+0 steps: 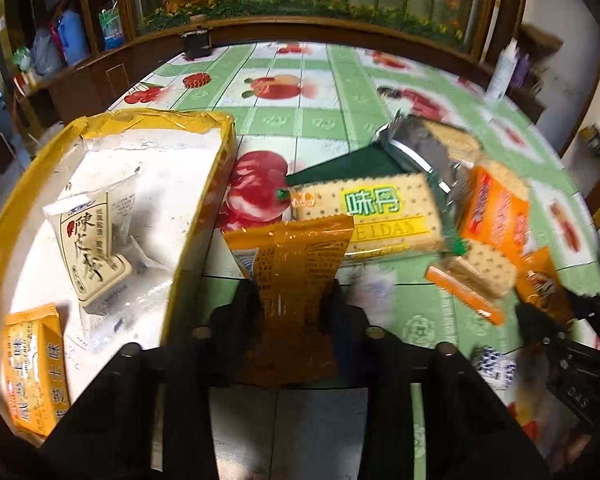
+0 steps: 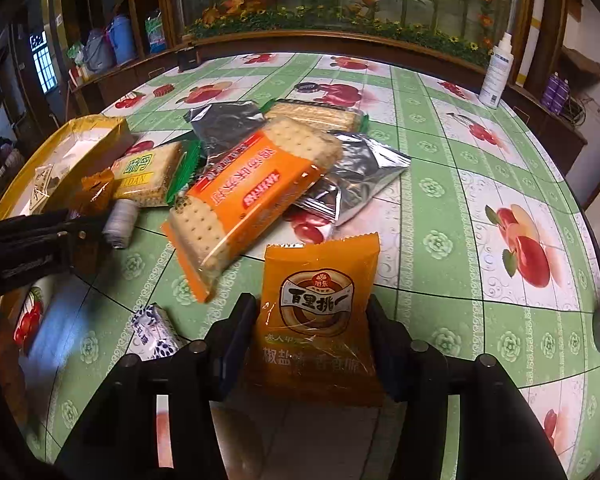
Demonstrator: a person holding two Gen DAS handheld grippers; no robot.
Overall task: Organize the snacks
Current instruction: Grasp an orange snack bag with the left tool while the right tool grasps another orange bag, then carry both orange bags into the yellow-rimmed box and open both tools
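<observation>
both grippers tilt steeply down over the table [image 2: 460,184]. the left gripper [image 1: 292,300] pinches an orange packet [image 1: 296,280], with the yellow box [image 1: 204,196] at ten o'clock. the right gripper [image 2: 312,320] clasps an orange snack pack [image 2: 320,312]; the cracker pile [image 2: 244,192] lies at eleven o'clock.

A green-edged cracker pack [image 1: 366,216] carries the characters 味丹 in green above the partly hidden Latin letters "E I DA" on a yellow band. An orange snack packet [image 2: 320,320] reads 百里挑一 on its round emblem, with 旭东 in small characters above and 椒盐 legible below. A white sachet [image 1: 90,248] in the yellow-rimmed box [image 1: 220,152] shows brush-style 陳. Other print is too blurred to read.
</observation>
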